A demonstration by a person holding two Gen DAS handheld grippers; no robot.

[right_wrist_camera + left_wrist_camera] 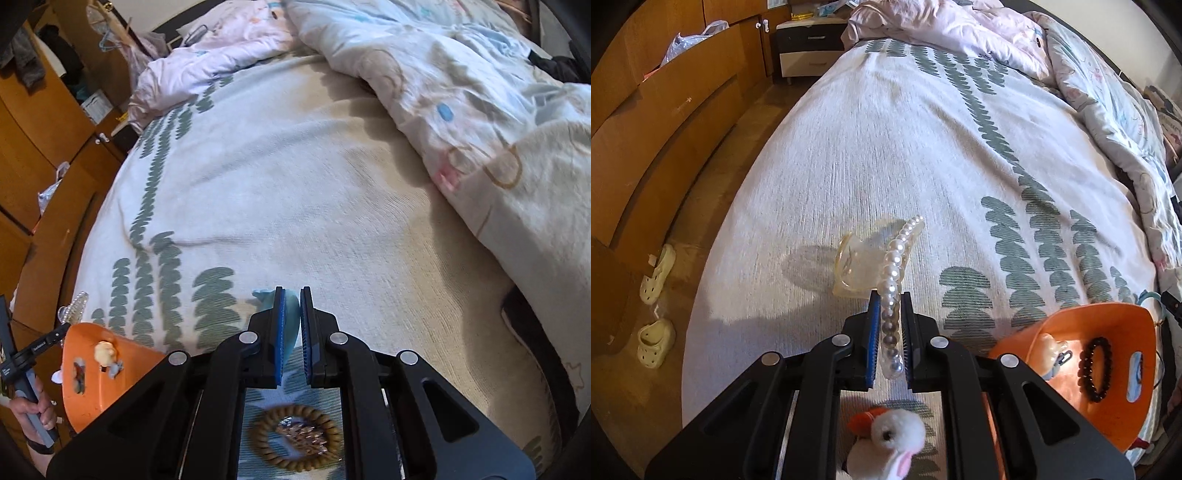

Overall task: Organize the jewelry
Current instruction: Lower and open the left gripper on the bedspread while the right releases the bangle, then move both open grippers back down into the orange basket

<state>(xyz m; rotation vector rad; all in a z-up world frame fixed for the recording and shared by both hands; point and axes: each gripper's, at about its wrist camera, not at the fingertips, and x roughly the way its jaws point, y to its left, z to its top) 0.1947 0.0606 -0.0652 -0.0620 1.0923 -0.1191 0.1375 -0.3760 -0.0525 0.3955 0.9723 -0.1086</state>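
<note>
**Sorting partway done: two pieces in hand, some in the basket, some loose on the bed**

Left gripper (890, 332): fingers clenched on a pearl hair clip (894, 273), a clear claw with a row of pearls along its spine. Clip was held off the bed (849, 147), its shadow falling on the cover to the left.

Right gripper (291, 332): fingers clenched on a small pale-blue piece (291, 325); mostly hidden between the pads, so its kind could not be told.

Orange basket (1052, 325) stood on the near right of the bed in the left wrist view. Already in it: a dark bead bracelet (1095, 369) and a cream-coloured piece (1051, 345) with something bluish beside it, too small to name. Those counted as done.

Still loose on the bed:
- a white fluffy piece with an orange part (894, 439), under the left gripper, near edge
- a tan coiled hair tie (295, 439) with a glittery piece (301, 435) lying inside its ring, under the right gripper

Judgement: roughly the middle of the job. Both held pieces had yet to reach the basket, and at least three loose ones remained after them. Anything further off on the rumpled quilt (480, 129) could not be made out.
</note>
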